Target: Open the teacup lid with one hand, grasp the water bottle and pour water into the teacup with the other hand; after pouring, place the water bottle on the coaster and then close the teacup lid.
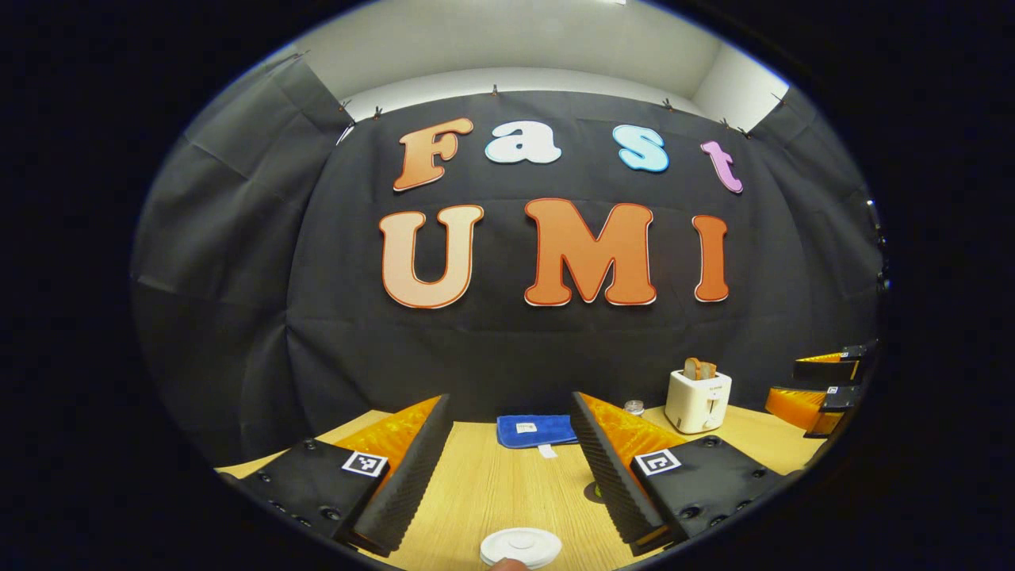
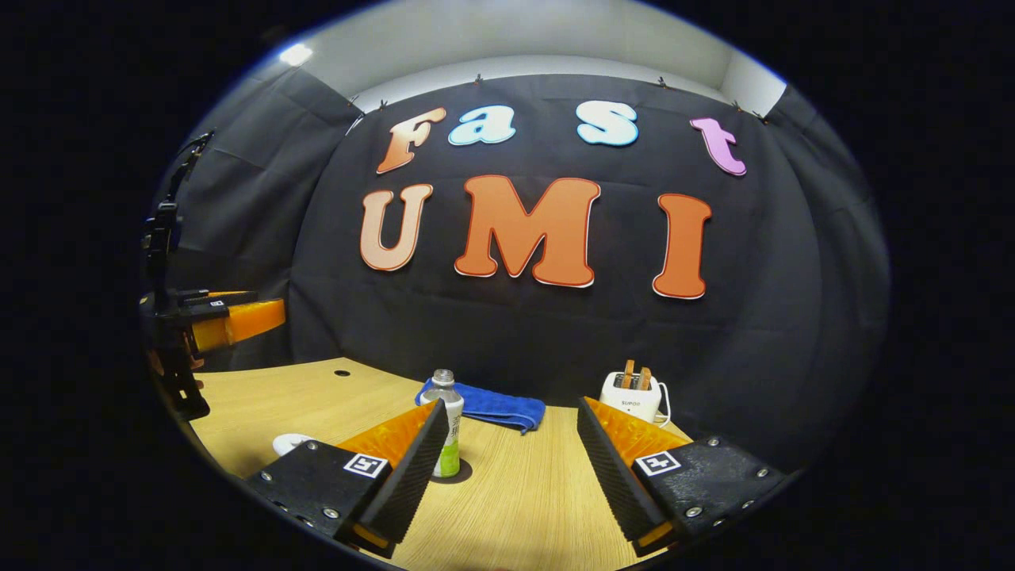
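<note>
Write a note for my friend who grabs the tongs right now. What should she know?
Left tongs: open, empty, close over the white lid; the cup under it is hidden.
Right tongs: open, empty.
Bottle: upright by the right tongs, on a dark disc, probably the coaster.
Done: cannot tell whether water was poured.
Left, if not poured: lift lid, pour, bottle back on coaster, lid on.
</note>
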Tool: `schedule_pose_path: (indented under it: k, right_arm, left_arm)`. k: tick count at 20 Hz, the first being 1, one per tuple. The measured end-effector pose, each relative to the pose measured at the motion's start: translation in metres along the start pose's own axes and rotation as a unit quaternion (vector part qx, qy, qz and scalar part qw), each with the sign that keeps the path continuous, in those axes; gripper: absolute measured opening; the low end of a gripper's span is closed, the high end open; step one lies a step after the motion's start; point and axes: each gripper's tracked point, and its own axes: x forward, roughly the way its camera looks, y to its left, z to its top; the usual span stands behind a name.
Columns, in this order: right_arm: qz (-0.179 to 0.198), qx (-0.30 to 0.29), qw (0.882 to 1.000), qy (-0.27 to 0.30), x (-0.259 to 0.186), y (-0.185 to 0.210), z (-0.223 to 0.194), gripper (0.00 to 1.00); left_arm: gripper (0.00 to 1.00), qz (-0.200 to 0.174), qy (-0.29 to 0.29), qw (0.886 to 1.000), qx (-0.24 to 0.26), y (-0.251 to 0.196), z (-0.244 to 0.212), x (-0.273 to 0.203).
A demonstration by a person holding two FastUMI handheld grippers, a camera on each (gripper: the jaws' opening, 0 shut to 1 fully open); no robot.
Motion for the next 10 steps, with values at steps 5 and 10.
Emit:
schedule_pose_path:
  k: [5,10]
  right_arm:
    - [-0.001,0.001,1.000,-0.005,-0.004,0.002,0.005,0.98]
    - [0.011,-0.002,1.000,-0.004,-0.006,0.012,0.004,0.98]
  left_arm:
    - [0.95,-0.002,0.001,1.000,-0.013,-0.003,0.000,-0.003]
    - [0.95,-0.001,0.005,1.000,-0.010,-0.003,-0.004,-0.005]
